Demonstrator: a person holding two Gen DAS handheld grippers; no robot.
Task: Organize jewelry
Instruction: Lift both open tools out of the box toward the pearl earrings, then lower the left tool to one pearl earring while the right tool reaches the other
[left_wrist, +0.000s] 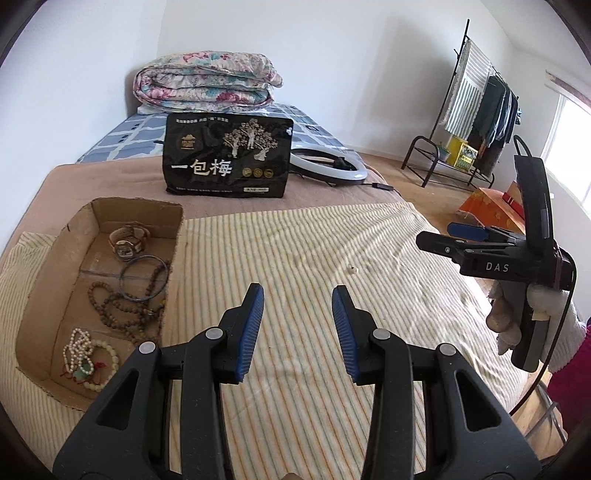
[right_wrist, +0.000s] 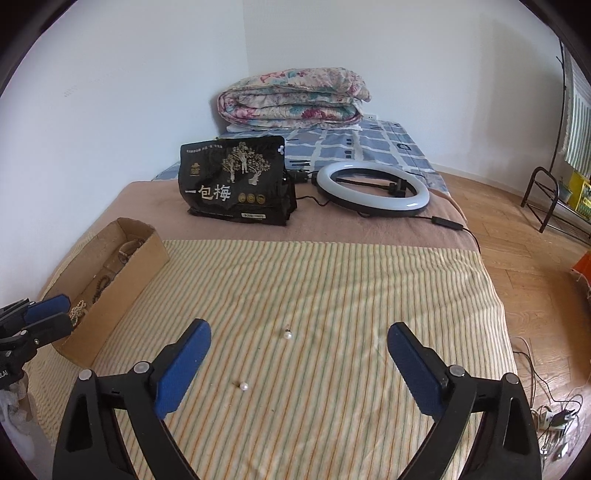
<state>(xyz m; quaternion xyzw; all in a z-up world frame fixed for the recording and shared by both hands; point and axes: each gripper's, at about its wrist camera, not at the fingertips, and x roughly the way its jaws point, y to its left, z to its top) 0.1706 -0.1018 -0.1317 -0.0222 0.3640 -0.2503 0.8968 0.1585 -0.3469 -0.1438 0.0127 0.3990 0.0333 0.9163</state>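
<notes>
A: Work surface: a bed covered by a striped cloth (right_wrist: 332, 295) over a brown blanket (right_wrist: 155, 199), in a white-walled room with wood flooring. At the far end, a folded floral quilt (right_wrist: 291, 98). On the blanket stand a black snack bag (right_wrist: 236, 181) and, just to its right, a ring light (right_wrist: 373, 188).

B: Jewelry location?

A: A cardboard box (left_wrist: 44, 288) sits at the left edge of the striped cloth. Contents, far to near: a watch (left_wrist: 127, 240), a thin dark bangle (left_wrist: 144, 277), brown bead strands (left_wrist: 122, 306), a pearl necklace (left_wrist: 77, 345), and a pale bead bracelet (left_wrist: 105, 369). Two loose pearl pieces lie outside the box on the cloth: far pearl (right_wrist: 287, 335) and near pearl (right_wrist: 243, 386), apart from each other.

B: Tong status?

A: Left gripper (left_wrist: 298, 321): jaws apart, nothing between them, above bare cloth to the right of the box. Right gripper (right_wrist: 299, 362): jaws spread wide, holding nothing. In the right wrist view both pearls appear between its blue pads (right_wrist: 184, 365), neither one touched.
</notes>
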